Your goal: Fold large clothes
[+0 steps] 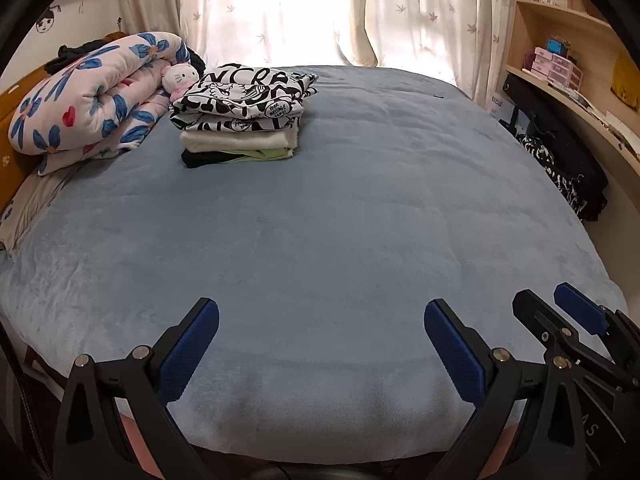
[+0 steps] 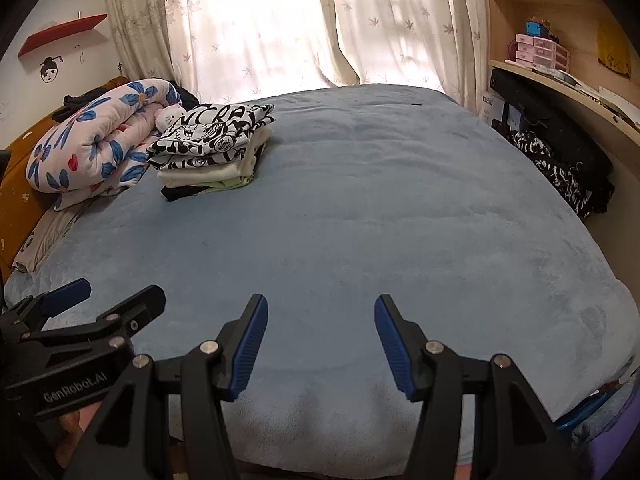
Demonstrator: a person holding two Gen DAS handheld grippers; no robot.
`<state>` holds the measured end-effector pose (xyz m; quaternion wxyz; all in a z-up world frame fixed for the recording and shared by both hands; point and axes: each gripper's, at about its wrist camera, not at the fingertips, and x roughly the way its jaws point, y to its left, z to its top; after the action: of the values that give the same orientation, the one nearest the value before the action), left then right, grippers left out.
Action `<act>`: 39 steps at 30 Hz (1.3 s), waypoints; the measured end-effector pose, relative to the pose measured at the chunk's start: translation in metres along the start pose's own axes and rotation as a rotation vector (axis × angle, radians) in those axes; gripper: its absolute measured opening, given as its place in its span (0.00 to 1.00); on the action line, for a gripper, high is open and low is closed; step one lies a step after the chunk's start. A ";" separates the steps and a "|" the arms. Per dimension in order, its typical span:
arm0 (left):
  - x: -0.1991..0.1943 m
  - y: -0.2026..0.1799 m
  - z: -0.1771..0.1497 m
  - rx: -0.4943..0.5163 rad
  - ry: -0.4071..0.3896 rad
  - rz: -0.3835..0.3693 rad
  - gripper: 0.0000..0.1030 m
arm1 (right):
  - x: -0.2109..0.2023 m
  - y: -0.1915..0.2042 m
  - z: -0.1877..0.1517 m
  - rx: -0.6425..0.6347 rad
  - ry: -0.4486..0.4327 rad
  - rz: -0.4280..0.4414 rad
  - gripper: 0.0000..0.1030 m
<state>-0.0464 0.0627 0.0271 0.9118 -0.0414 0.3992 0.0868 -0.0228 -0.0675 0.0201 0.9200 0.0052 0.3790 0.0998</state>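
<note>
A stack of folded clothes (image 1: 240, 116) (image 2: 212, 148) sits at the far left of the blue bed cover (image 1: 340, 208) (image 2: 360, 208); a black-and-white printed garment lies on top, with cream, green and black pieces under it. My left gripper (image 1: 322, 312) hangs open above the bed's near edge, nothing between its blue pads. My right gripper (image 2: 320, 308) is open too, empty, just to the right of the left one. Each gripper shows in the other's view: the right gripper (image 1: 560, 308) at lower right, the left gripper (image 2: 100, 296) at lower left.
A rolled floral quilt (image 1: 92, 92) and a white plush toy (image 1: 180, 78) lie by the headboard at far left. Dark clothes (image 1: 560, 164) are heaped beside the bed on the right, under a curved wooden shelf (image 1: 568, 92). Curtains (image 1: 320, 12) hang behind.
</note>
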 end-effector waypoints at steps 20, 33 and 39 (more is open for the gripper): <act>0.009 -0.002 -0.004 -0.014 0.031 -0.011 0.99 | 0.009 -0.006 -0.005 0.019 0.016 -0.015 0.55; 0.014 0.003 -0.006 -0.028 0.051 -0.018 0.99 | 0.009 -0.006 -0.006 0.019 0.018 -0.021 0.55; 0.016 0.004 -0.006 -0.023 0.051 -0.014 0.99 | 0.009 -0.006 -0.006 0.019 0.020 -0.019 0.55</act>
<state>-0.0413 0.0679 0.0114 0.9013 -0.0570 0.4212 0.0838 -0.0195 -0.0725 0.0094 0.9170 0.0094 0.3890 0.0873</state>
